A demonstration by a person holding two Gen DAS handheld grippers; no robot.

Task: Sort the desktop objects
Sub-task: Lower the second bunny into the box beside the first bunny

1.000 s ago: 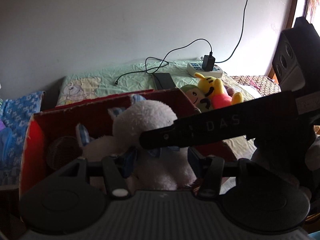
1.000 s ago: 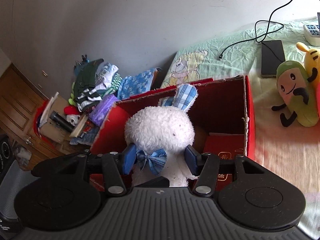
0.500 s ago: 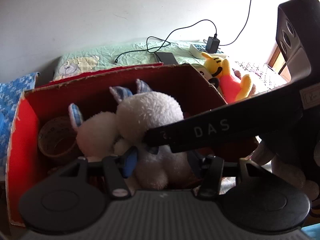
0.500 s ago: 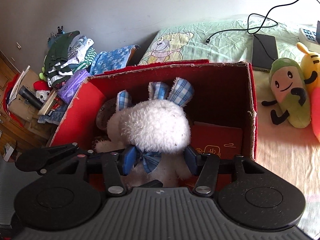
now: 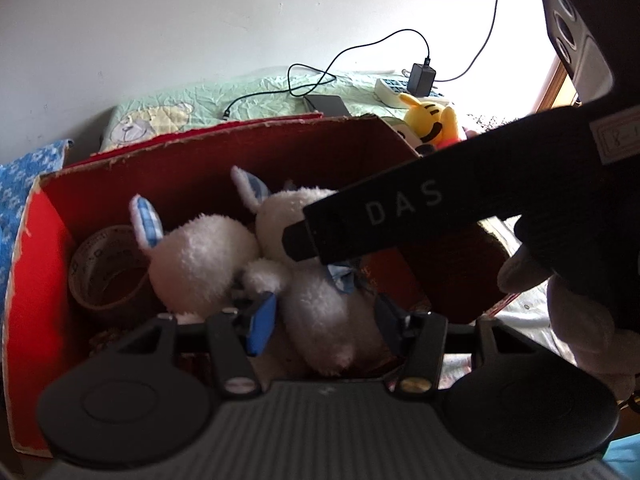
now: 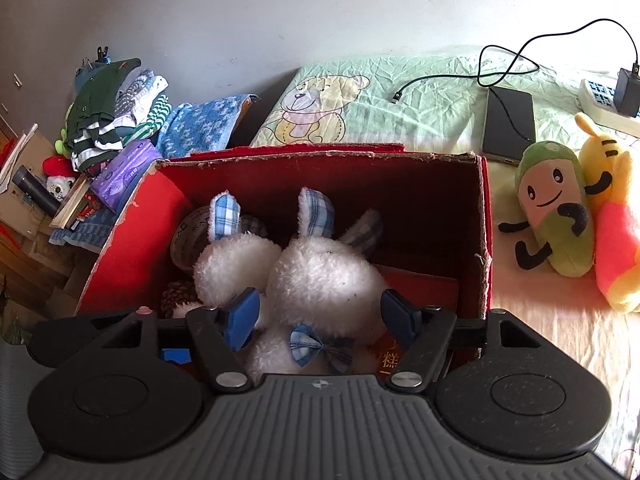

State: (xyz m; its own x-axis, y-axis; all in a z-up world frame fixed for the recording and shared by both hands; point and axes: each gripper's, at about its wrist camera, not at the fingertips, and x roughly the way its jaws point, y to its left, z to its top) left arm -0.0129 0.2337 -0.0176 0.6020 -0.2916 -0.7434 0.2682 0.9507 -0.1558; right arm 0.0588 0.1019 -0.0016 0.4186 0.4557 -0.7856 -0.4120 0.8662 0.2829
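While both white plush rabbits lie in the red box (image 6: 132, 232), the right gripper (image 6: 320, 320) has its fingers spread around the nearer rabbit (image 6: 324, 280), and the left gripper (image 5: 324, 316) fingers stand apart beside it.

Fluffy plush rabbits (image 6: 324, 276) lie in a rough-edged, matt cardboard box (image 6: 482, 216).
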